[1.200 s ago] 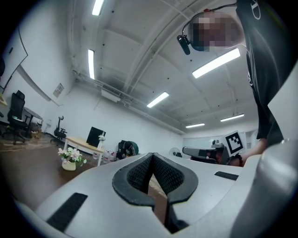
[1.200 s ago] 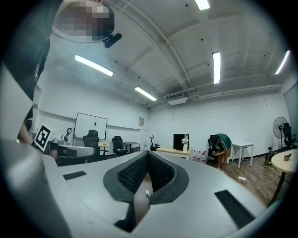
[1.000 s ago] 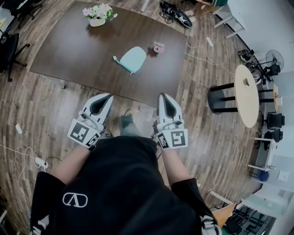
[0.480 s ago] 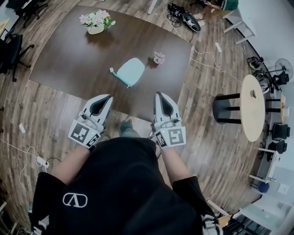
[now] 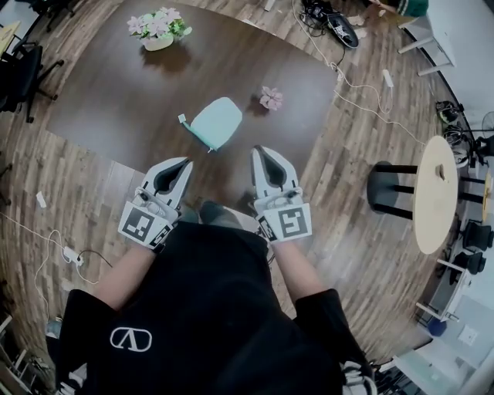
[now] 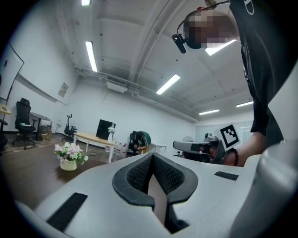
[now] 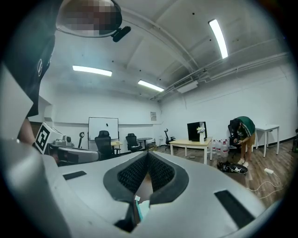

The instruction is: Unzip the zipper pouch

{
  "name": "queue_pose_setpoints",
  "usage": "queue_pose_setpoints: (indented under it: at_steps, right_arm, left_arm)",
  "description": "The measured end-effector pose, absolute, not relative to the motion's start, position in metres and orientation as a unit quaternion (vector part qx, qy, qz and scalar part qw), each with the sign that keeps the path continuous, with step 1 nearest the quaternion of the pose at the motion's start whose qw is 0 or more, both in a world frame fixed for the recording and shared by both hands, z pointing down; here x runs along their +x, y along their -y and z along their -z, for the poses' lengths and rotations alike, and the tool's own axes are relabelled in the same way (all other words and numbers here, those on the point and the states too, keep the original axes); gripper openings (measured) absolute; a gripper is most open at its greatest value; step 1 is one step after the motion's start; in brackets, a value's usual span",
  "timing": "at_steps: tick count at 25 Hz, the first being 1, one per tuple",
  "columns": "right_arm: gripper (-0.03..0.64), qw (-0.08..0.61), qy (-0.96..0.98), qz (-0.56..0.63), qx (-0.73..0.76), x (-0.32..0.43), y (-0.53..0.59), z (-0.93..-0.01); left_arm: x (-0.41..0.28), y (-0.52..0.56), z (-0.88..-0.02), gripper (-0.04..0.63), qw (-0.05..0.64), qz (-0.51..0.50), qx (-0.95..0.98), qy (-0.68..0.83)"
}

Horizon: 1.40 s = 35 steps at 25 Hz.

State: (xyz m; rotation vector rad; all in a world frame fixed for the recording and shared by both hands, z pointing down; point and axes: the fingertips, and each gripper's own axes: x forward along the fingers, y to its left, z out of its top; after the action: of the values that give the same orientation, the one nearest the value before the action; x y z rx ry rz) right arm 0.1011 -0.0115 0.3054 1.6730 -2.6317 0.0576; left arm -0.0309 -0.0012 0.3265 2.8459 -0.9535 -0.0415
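Note:
A pale teal zipper pouch (image 5: 215, 122) lies flat on the dark brown table (image 5: 116, 92), its pull tab at its left end. My left gripper (image 5: 183, 162) hovers over the table's near edge, short of the pouch, shut with nothing held. To its right, my right gripper (image 5: 258, 151) is also shut and empty, just below and right of the pouch. In the left gripper view the fingertips (image 6: 152, 155) meet. In the right gripper view the tips (image 7: 148, 153) touch, and a sliver of the pouch (image 7: 139, 207) shows through the gap behind them.
A pot of flowers (image 5: 158, 29) stands at the table's far left and a small pink flower (image 5: 270, 98) sits right of the pouch. On the wooden floor to the right are a round table (image 5: 432, 193), a black stool (image 5: 386, 189), shoes (image 5: 332, 15) and cables.
Both grippers have come forward over the table's near edge, closer to the pouch. The right one has shifted slightly left. Both stay shut.

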Motion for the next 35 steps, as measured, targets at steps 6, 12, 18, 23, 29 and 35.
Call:
queue_pose_setpoints:
  at_steps: [6, 12, 18, 23, 29, 35]
  right_arm:
    - [-0.002, 0.036, 0.850, -0.016, 0.526, 0.092, 0.036, -0.319]
    - [-0.002, 0.080, 0.852, -0.031, 0.517, 0.076, 0.060, -0.352]
    - [-0.002, 0.138, 0.852, -0.078, 0.500, 0.061, 0.093, -0.412]
    - [-0.002, 0.213, 0.848, -0.124, 0.468, 0.050, 0.119, -0.487]
    - [-0.002, 0.303, 0.835, -0.191, 0.419, 0.043, 0.127, -0.581]
    - [-0.002, 0.368, 0.822, -0.232, 0.369, 0.039, 0.116, -0.641]
  left_arm:
    - [-0.030, 0.021, -0.343, 0.003, 0.085, 0.001, 0.948, 0.308]
    - [-0.037, 0.034, -0.365, 0.003, 0.094, -0.020, 0.950, 0.296]
    - [-0.034, 0.047, -0.406, 0.003, 0.105, -0.056, 0.952, 0.283]
    - [-0.026, 0.055, -0.443, 0.003, 0.116, -0.082, 0.951, 0.273]
    - [-0.019, 0.063, -0.495, 0.003, 0.130, -0.127, 0.947, 0.265]
    - [-0.013, 0.067, -0.523, 0.003, 0.148, -0.145, 0.943, 0.260]
